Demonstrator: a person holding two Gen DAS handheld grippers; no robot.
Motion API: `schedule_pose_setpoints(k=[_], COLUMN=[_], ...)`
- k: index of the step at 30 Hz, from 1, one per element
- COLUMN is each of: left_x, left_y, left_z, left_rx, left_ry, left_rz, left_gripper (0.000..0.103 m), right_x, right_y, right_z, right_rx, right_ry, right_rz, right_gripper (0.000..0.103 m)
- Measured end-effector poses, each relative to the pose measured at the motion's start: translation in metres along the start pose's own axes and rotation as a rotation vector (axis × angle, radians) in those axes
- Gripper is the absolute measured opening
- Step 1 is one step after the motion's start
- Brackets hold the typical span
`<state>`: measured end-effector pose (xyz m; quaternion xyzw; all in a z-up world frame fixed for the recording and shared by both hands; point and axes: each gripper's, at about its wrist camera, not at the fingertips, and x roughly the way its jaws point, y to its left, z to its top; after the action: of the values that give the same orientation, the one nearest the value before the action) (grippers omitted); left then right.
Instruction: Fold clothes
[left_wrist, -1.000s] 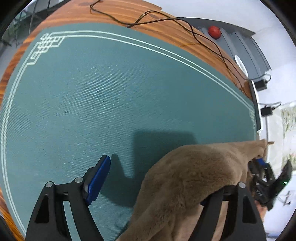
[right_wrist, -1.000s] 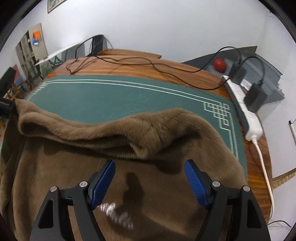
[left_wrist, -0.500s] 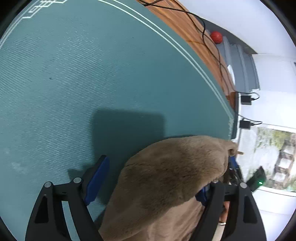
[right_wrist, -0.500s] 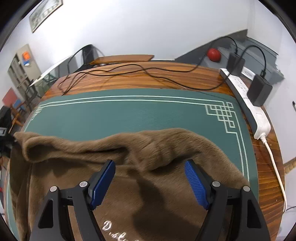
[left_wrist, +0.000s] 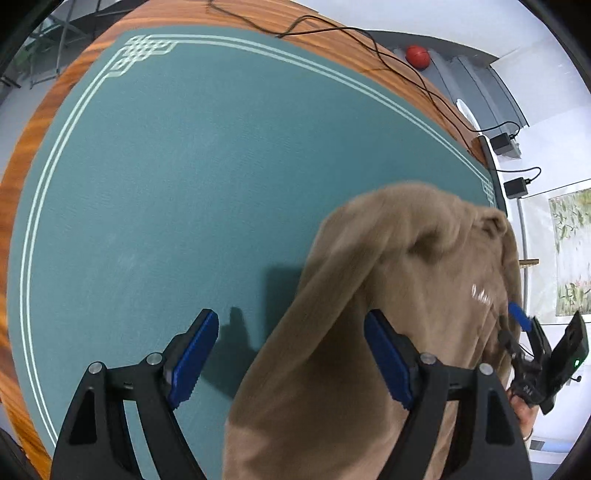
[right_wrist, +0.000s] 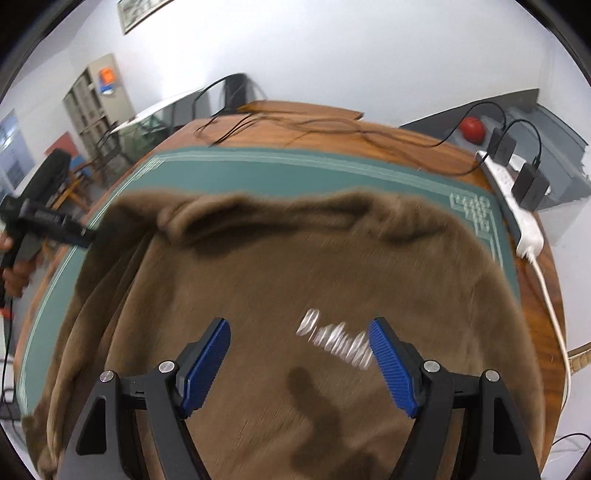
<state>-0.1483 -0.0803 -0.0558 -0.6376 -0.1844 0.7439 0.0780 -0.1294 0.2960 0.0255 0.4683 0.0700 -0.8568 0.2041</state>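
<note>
Nearest in the right wrist view, the right gripper (right_wrist: 299, 365) hangs with its blue pads wide apart and nothing pinched between them, above the brown fleece garment (right_wrist: 280, 280), which fills the lower part of the frame and blurs where its white lettering (right_wrist: 336, 343) runs. In the left wrist view the left gripper (left_wrist: 291, 358) also stands spread, its left pad over bare mat and its right pad in front of the garment (left_wrist: 388, 295), clamping no cloth. The garment lies bunched toward the near right part of the green mat (left_wrist: 184, 184), its upper edge humped in folds. Beyond it the mat's pale border lines meet the wooden table (right_wrist: 332, 136), crossed by black cables (right_wrist: 295, 127). Farther right sit a white power strip (right_wrist: 524, 221) and a red ball (right_wrist: 471, 128).
</note>
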Motion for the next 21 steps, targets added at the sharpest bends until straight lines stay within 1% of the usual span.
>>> schedule_pose_setpoints(k=[5,7,10,12,14,15,19,21], left_x=[-0.009,-0.014,-0.02,-0.022,-0.025,-0.026,-0.025,-0.029], left_y=[0.042,0.062,0.08,0.088,0.089,0.088,0.082,0.079], left_z=[-0.057,-0.088,-0.129,-0.154,-0.173,-0.181,-0.204,-0.211], left_rx=[-0.095,-0.137,-0.191,-0.217,-0.217,-0.207,-0.14,-0.12], left_ry=[-0.016,-0.019,-0.02,-0.027,-0.041,-0.052,-0.116,-0.146], left_rz=[-0.029,-0.062,-0.131,-0.182,-0.205,-0.204,-0.131,-0.111], left_gripper=[0.084,0.084,0.084,0.084,0.084,0.084,0.084,0.084], right_x=[-0.033,-0.047,-0.063,-0.073,-0.08,-0.084,-0.1,-0.105], right_y=[0.029,0.04,0.051,0.056,0.061,0.065,0.079,0.085], right_z=[-0.055,-0.076,-0.101,-0.116,-0.127,-0.131,-0.142,-0.146], right_rx=[-0.043,-0.05,-0.038,-0.02,-0.007,-0.01,-0.024,-0.026], right_ry=[0.014,0.016,0.017,0.016,0.016,0.012,-0.024,-0.042], right_rz=[0.015,0.024,0.039,0.058,0.079,0.085,0.108,0.123], right_gripper=[0.079,0.079,0.079,0.079,0.079,0.079,0.079,0.079])
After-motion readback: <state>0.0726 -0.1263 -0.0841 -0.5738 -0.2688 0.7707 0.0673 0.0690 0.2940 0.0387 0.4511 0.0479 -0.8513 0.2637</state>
